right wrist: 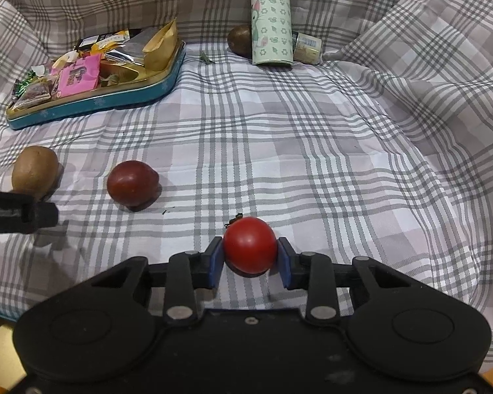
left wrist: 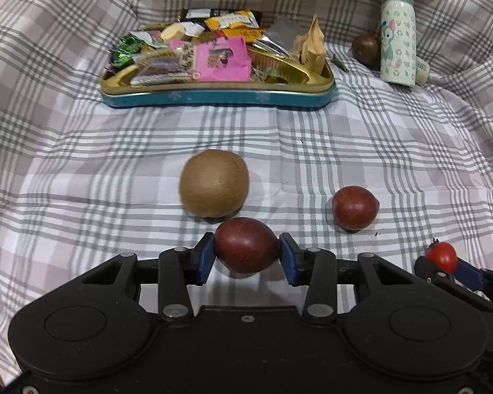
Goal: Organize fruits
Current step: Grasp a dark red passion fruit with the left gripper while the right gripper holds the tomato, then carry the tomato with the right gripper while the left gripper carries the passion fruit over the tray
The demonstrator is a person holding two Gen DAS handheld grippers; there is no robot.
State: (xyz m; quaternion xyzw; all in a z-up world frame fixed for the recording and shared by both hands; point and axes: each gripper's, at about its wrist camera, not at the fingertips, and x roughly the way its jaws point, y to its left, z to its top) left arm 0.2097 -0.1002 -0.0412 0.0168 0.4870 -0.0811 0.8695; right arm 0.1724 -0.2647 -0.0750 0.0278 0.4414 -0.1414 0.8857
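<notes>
In the left wrist view my left gripper (left wrist: 246,256) is shut on a dark red oval fruit (left wrist: 246,244), both blue pads touching its sides. Just beyond it a brown kiwi (left wrist: 214,182) lies on the plaid cloth. A second dark red fruit (left wrist: 355,207) rests to the right. My right gripper (right wrist: 250,259) is shut on a bright red cherry tomato (right wrist: 249,243), seen also at the left view's right edge as the tomato (left wrist: 441,256). In the right wrist view the kiwi (right wrist: 34,171) and the loose dark red fruit (right wrist: 133,182) lie at left.
A teal and gold tin tray (left wrist: 213,97) full of snack packets stands at the back. A pale green patterned bottle (left wrist: 397,37) stands at back right, with a brown round fruit (left wrist: 366,49) beside it. Raised folds of plaid cloth (right wrist: 427,49) surround the flat area.
</notes>
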